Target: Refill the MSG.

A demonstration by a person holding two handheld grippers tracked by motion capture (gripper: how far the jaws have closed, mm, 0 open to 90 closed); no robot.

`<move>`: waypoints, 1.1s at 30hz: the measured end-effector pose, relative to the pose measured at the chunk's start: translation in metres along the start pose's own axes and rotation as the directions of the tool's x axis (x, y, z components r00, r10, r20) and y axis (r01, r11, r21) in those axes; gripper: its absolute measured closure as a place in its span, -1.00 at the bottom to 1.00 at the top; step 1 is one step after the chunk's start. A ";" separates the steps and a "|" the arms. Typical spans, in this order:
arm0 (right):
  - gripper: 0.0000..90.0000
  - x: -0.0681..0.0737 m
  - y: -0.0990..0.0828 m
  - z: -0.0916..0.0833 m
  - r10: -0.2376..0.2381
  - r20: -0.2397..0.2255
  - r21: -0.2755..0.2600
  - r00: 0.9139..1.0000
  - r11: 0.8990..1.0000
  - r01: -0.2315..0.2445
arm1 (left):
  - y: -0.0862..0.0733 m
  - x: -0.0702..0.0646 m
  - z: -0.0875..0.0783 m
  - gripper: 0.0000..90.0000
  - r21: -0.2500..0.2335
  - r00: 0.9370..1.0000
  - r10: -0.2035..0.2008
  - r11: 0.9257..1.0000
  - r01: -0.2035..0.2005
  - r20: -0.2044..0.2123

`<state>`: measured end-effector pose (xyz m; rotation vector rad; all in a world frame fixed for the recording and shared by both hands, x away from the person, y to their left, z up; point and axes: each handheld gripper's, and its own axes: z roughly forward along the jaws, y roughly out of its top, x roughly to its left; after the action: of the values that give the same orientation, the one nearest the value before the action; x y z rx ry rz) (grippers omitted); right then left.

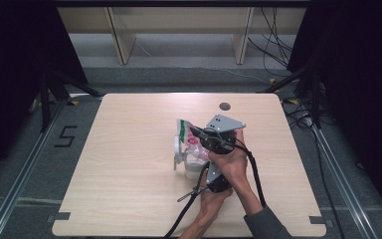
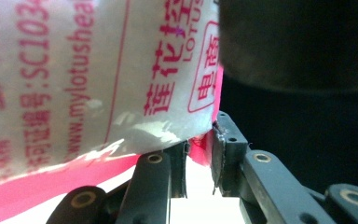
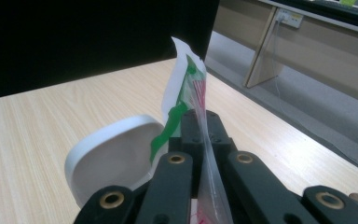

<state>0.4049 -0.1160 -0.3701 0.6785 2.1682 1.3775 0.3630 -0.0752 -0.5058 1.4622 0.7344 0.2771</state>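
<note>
Bag (image 1: pixel 188 133) above container (image 1: pixel 193 167), mid-table (image 1: pixel 129 149)

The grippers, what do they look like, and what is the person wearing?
Each gripper has two black jaws made of jointed bars with brass-coloured rivets, seen close on the left gripper and the right gripper. In the high view the right one carries a grey three-cornered plate. Thick black cables trail back from them. The person's right arm wears a grey sleeve.
</note>
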 end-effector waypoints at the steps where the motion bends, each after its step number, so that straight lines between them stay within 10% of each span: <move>1: 1.00 0.000 -0.001 0.001 0.006 0.001 0.001 1.000 1.000 -0.006 | 0.000 0.000 0.000 0.71 0.001 1.000 -0.001 1.000 0.001 0.000; 33: 1.00 -0.002 0.000 -0.002 0.025 -0.017 0.002 1.000 1.000 -0.025 | 0.001 0.000 -0.002 0.71 0.021 1.000 -0.002 1.000 0.002 -0.002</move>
<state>0.4049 -0.1186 -0.3691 0.6992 2.1810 1.3997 0.3616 -0.0733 -0.5047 1.4808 0.7422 0.2698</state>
